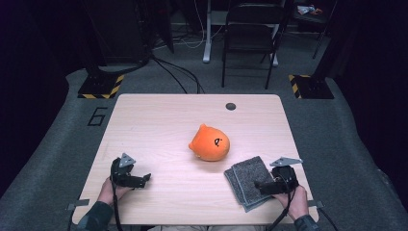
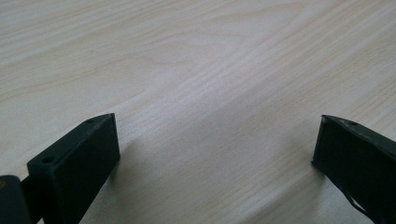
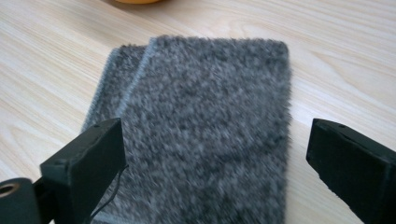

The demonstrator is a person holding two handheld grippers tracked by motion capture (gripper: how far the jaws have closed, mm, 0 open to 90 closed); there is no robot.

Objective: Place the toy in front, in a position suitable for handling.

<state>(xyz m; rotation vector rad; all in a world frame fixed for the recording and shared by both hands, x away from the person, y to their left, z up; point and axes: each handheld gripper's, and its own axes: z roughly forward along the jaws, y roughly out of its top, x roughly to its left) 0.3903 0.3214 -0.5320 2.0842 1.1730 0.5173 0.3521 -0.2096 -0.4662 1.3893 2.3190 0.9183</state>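
- Right gripper view: folded grey towel lies flat on the wooden table, directly between your right gripper's jaws, which stand wide apart and hold nothing.
- High view: the towel sits at the near right of the table, with your right gripper over its right edge.
- Risk: the towel is folded in layers. Close on the top layer alone and it may peel open rather than lift whole.
- Risk: the orange plush toy sits just beyond the towel. A forward drag could push cloth into it.
- Left gripper: spread open over bare wood at the near left, well apart from the towel. It cannot steady the cloth from there.
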